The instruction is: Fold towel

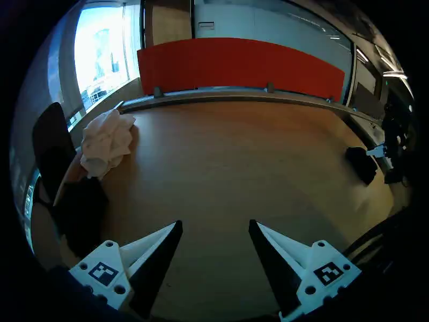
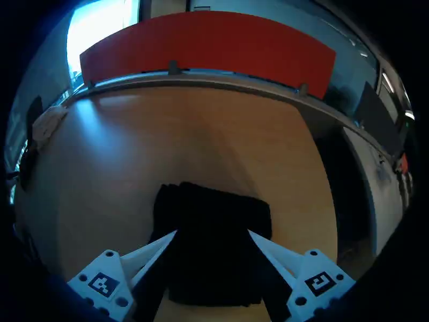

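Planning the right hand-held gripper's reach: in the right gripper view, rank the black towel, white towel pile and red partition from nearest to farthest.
1. Black towel: directly in front, low centre.
2 and 3. White towel pile, at the far left edge of the table, and red partition, behind the table: too close to call.

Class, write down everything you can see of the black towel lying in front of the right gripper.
The black towel looks like soft, thick cloth, folded into a roughly rectangular stack whose layered edges show along its left side. It lies flat and uncrumpled on the wooden table. The right gripper hangs open over it, one finger toward each side; whether the fingers touch the cloth cannot be told.
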The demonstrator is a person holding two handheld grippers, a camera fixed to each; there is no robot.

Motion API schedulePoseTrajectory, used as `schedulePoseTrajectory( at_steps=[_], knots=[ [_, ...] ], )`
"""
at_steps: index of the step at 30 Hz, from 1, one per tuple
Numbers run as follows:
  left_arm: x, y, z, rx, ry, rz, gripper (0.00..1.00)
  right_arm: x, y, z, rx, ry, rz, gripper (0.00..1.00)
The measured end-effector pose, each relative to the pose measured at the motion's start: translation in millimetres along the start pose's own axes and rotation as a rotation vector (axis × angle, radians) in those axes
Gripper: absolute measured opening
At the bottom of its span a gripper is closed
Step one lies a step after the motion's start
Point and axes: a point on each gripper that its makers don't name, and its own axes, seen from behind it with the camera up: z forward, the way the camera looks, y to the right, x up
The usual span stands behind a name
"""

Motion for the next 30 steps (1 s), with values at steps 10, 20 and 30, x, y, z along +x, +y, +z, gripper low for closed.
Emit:
schedulePoseTrajectory(
  at_steps=[10, 20, 30],
  knots=[
    [-3.9, 0.2, -3.2, -0.004, -0.004, 0.008, 0.92, -23.5, -5.8, -10.1, -0.015, 0.005, 0.012, 0.82],
    [-3.1, 0.1, -6.0, -0.004, -0.001, 0.015, 0.92, -39.0, -5.5, -6.2, -0.019, -0.007, 0.016, 0.82],
    [-10.6, -3.1, -11.8, 0.01, -0.011, 0.017, 0.92, -58.5, 2.8, 7.2, -0.02, -0.056, 0.004, 0.82]
  ],
)
